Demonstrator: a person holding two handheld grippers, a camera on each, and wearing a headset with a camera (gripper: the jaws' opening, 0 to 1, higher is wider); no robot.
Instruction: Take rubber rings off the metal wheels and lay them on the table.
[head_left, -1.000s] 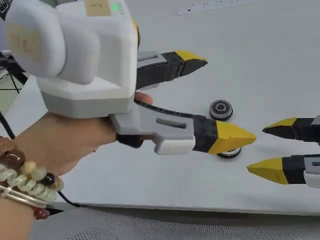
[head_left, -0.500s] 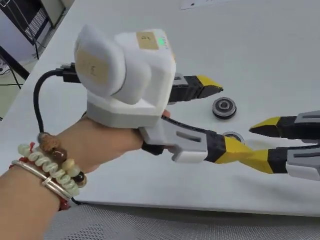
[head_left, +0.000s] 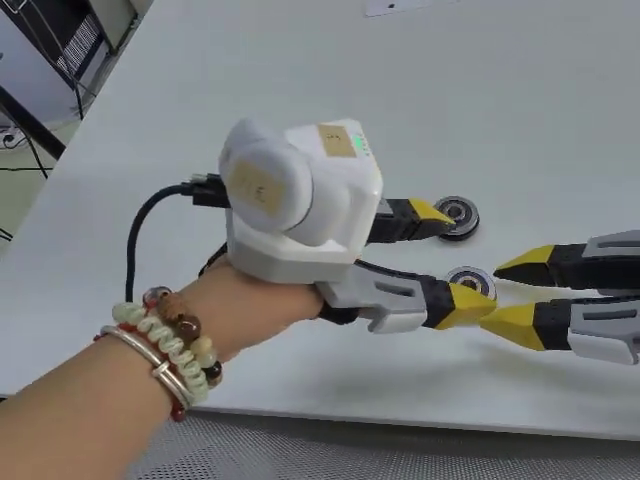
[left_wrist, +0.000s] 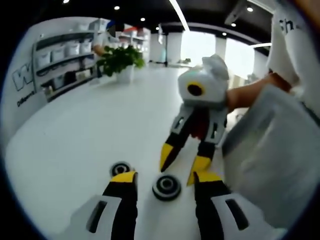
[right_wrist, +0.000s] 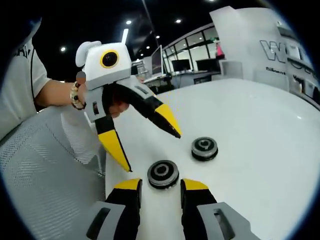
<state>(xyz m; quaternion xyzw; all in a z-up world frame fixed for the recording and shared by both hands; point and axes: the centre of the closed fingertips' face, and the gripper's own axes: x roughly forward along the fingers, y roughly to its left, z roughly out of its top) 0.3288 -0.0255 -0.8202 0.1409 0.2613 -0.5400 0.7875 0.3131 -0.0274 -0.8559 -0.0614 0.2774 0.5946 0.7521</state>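
Note:
Two small metal wheels with black rubber rings lie on the white table. The near wheel (head_left: 470, 282) (left_wrist: 166, 186) (right_wrist: 163, 173) sits between the yellow tips of both grippers. My left gripper (head_left: 470, 263) (left_wrist: 166, 177) is open and comes at it from the left, jaws on either side. From the right, my open right gripper (head_left: 490, 294) (right_wrist: 161, 185) has its tips just short of the wheel. The far wheel (head_left: 460, 215) (left_wrist: 120, 168) (right_wrist: 204, 148) lies beside the left gripper's upper jaw, untouched. Neither gripper holds anything.
The white table (head_left: 300, 80) stretches wide beyond the wheels, and its front edge (head_left: 400, 410) runs close below the grippers. A black cable (head_left: 140, 240) trails from the left gripper. A grey mesh surface (right_wrist: 45, 165) lies off the table edge.
The left gripper has moved forward and down, so its jaws now flank the near wheel. The right gripper's tips have closed in on that wheel from the right. The head camera has shifted.

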